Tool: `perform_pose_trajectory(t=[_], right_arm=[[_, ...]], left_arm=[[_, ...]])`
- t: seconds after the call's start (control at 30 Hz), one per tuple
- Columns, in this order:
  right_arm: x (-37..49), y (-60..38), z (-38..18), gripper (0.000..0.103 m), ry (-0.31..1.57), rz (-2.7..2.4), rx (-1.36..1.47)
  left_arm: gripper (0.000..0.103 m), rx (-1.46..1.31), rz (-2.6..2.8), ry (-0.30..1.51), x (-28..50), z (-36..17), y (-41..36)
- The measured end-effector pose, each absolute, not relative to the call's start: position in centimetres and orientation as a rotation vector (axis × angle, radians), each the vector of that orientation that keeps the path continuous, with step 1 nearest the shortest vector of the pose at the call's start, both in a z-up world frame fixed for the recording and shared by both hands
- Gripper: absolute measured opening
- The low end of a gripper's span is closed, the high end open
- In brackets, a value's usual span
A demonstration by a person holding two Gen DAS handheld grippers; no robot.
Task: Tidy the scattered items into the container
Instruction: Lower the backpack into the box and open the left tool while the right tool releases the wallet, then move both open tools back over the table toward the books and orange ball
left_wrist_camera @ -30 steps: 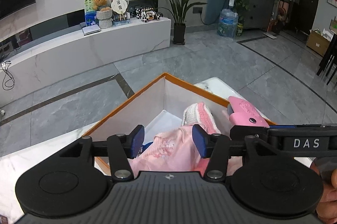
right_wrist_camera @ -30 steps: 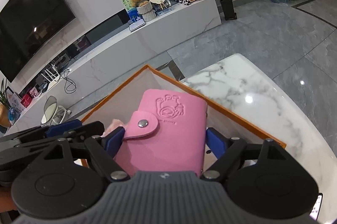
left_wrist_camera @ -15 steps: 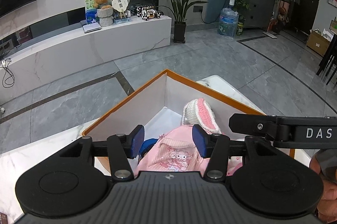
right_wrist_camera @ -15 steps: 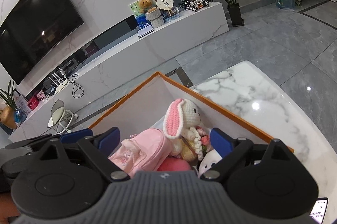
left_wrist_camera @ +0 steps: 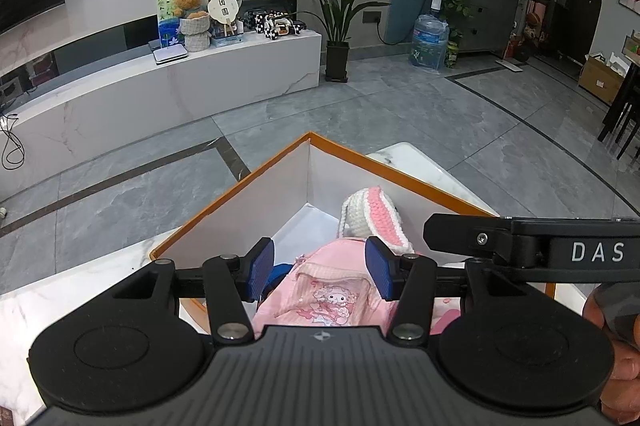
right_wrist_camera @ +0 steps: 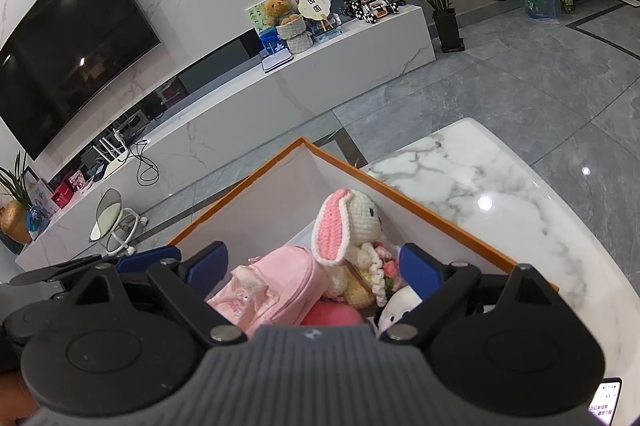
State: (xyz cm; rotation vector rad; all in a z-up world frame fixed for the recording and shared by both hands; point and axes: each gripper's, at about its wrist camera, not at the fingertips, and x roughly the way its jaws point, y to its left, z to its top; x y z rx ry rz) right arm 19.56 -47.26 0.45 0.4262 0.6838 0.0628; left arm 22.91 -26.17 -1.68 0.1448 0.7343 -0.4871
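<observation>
Marble worktop (right_wrist_camera: 500, 185) carries an orange-rimmed box (right_wrist_camera: 420, 203) with white inner walls; the bare part of the worktop that shows, right of the box, has nothing scattered on it. A phone-like screen (right_wrist_camera: 606, 400) peeks in at the bottom right corner; cannot tell if it counts as a task item.

Inside the box, largest to smallest: pink mini backpack (right_wrist_camera: 276, 284) lying on its side, cartoon print facing up in the left view; crocheted bunny (right_wrist_camera: 356, 230) with pink-lined ears leaning near the far corner, touching the backpack; a pink rounded thing (right_wrist_camera: 334, 314) low between them, mostly hidden; a small white toy (right_wrist_camera: 396, 304) beside the bunny, partly behind the gripper. Something blue (left_wrist_camera: 280, 272) shows left of the backpack, too hidden to name.

Left gripper (left_wrist_camera: 320, 268): jaws spread, nothing between them, hovering over the backpack. Right gripper (right_wrist_camera: 314, 264): jaws spread wide, empty, above the box contents.

Progress judgement: several items already lie in the container and both grippers carry nothing, so the task looks far along or done. The near and left worktop is hidden behind the grippers, so any leftover there cannot be ruled out.
</observation>
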Motion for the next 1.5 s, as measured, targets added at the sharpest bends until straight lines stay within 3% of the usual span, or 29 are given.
perform_pose_trajectory(t=[0.57,1.5], right_arm=[[19.5,-45.0,2.0,0.094,0.666,0.086,0.408],[19.8,-33.0,2.4,0.094,0.667,0.233,0.256]], left_arm=[[0.059,0.126,-0.463,0.703,22.0,-0.1,-24.0],[0.059,0.010,-0.224,0.654,19.0,3.1,-6.3]])
